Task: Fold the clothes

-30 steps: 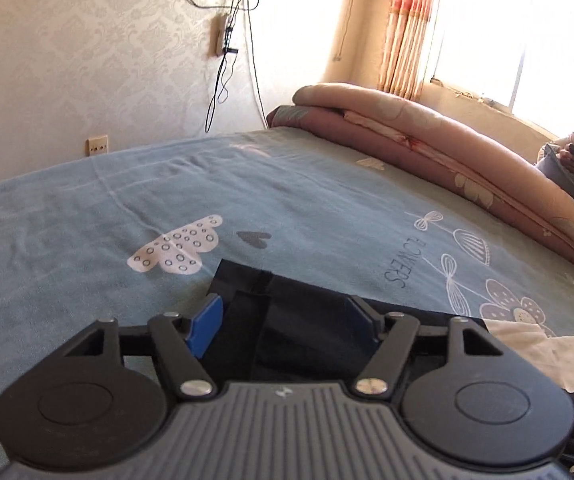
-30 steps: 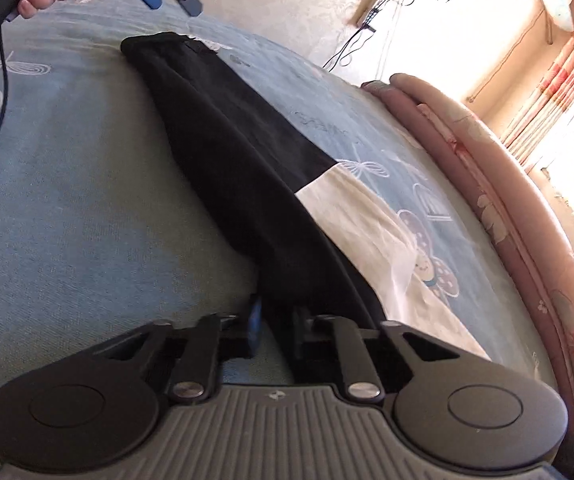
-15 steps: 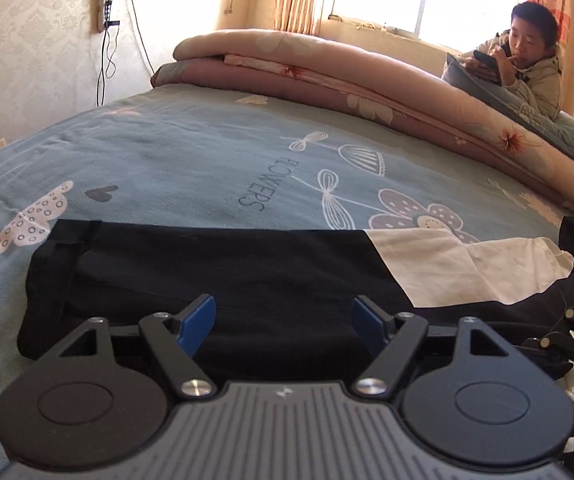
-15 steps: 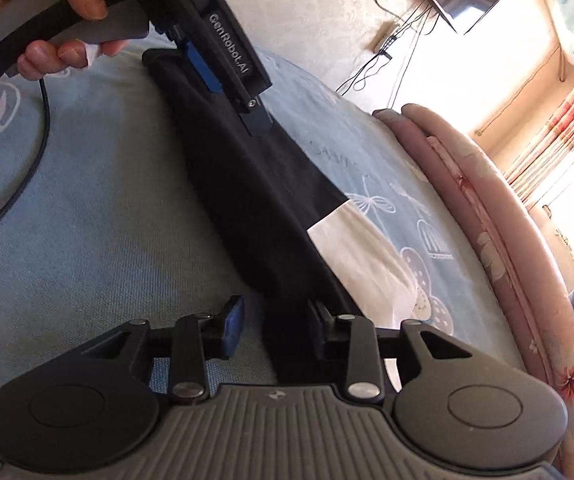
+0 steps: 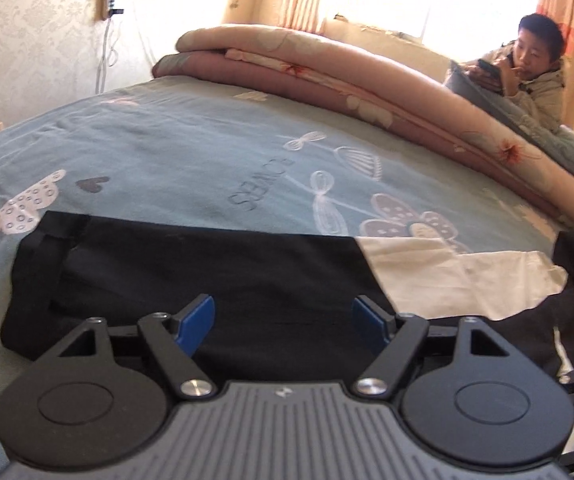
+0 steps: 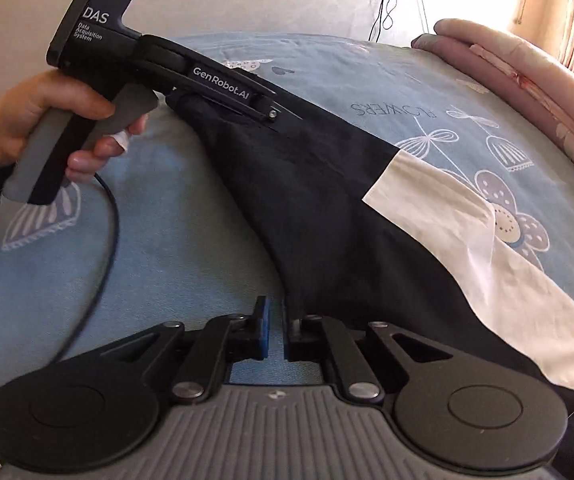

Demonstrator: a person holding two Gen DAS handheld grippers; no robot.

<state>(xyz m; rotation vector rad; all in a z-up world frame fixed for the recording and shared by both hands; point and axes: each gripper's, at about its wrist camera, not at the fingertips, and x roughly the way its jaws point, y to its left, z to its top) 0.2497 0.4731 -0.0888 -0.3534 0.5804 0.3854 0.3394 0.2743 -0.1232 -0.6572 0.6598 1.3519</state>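
The long black-and-white folded cloth garment [image 5: 215, 276] lies lengthwise across the blue printed bed [image 5: 191, 152], its black end under the left gripper [image 5: 283, 320], fingers released and spread above it, while the right gripper [image 6: 275, 330], which has just been closing, stands almost clenched beside its near edge.

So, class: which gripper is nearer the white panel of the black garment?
Right. The right gripper sits at the garment's near edge, close beside the white panel; the left gripper hangs over the all-black end.
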